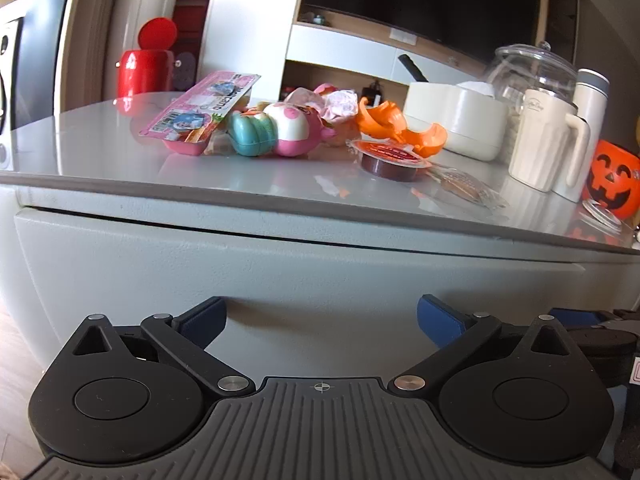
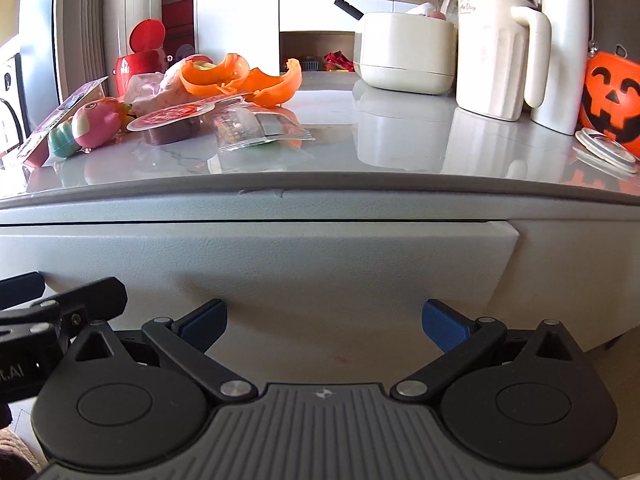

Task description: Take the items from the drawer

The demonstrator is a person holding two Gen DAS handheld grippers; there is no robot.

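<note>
The flat grey drawer front (image 1: 280, 280) sits shut just past both wide-open, empty grippers, left (image 1: 322, 320) and right (image 2: 324, 322). Only the right view shows its right corner.

drawer (image 2: 256, 264) shut so contents hidden, pumpkin bucket (image 2: 612, 96) cut by right edge, jar label (image 2: 472, 7) print too small

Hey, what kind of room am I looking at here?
Probably a home kitchen or dining corner: a grey counter over a shut drawer, holding a cream mug, a glass jar and snack packs.
</note>
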